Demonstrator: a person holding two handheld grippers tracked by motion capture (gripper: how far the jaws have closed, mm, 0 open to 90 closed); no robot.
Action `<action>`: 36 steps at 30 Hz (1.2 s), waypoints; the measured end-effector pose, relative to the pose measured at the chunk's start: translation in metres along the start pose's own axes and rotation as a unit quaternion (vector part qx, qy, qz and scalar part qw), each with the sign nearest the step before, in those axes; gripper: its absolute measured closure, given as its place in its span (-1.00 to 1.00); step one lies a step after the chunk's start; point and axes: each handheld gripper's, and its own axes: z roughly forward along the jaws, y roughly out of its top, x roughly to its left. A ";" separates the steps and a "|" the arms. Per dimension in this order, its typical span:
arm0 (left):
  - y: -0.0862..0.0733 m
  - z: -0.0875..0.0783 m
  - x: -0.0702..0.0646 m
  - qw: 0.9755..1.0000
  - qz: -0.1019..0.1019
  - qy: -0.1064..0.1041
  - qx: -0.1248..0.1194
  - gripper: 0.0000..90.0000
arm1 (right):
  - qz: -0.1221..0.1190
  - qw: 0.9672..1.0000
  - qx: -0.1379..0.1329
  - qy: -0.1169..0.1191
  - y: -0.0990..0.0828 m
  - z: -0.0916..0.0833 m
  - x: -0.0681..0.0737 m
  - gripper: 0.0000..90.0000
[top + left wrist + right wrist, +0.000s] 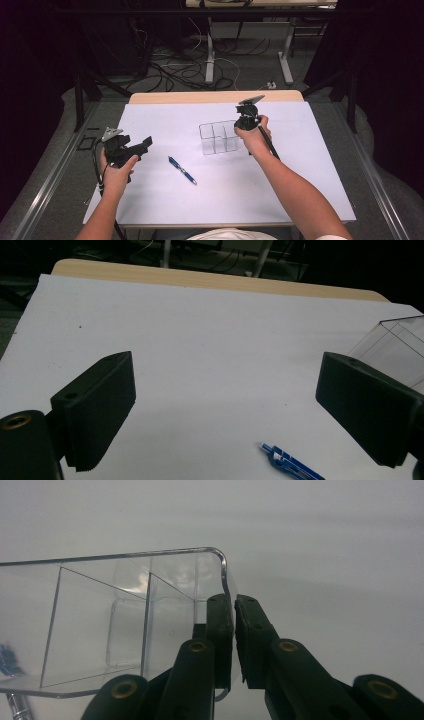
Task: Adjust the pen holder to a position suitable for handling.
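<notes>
While the right gripper (233,630) pinched the tray's (218,138) wall, the left gripper (225,410) gaped empty left of the pen (181,170).

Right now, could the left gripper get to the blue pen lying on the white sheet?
Probably yes. The left gripper has its jaws wide open with nothing between them, and the blue pen lies on bare white sheet just beside it. The right gripper is away, shut on the clear plastic tray's wall.
</notes>
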 end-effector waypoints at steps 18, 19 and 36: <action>0.000 0.000 0.000 1.000 0.003 0.001 0.003 -0.80 | 0.012 0.999 0.012 0.052 -0.013 -0.010 -0.010 0.67; 0.000 0.000 0.000 1.000 0.003 0.001 0.003 -0.80 | 0.012 0.999 0.012 0.052 -0.013 -0.010 -0.010 0.67; 0.000 0.000 -0.002 1.000 0.008 0.000 0.003 -0.80 | 0.011 0.994 0.006 0.109 -0.026 -0.020 -0.015 0.32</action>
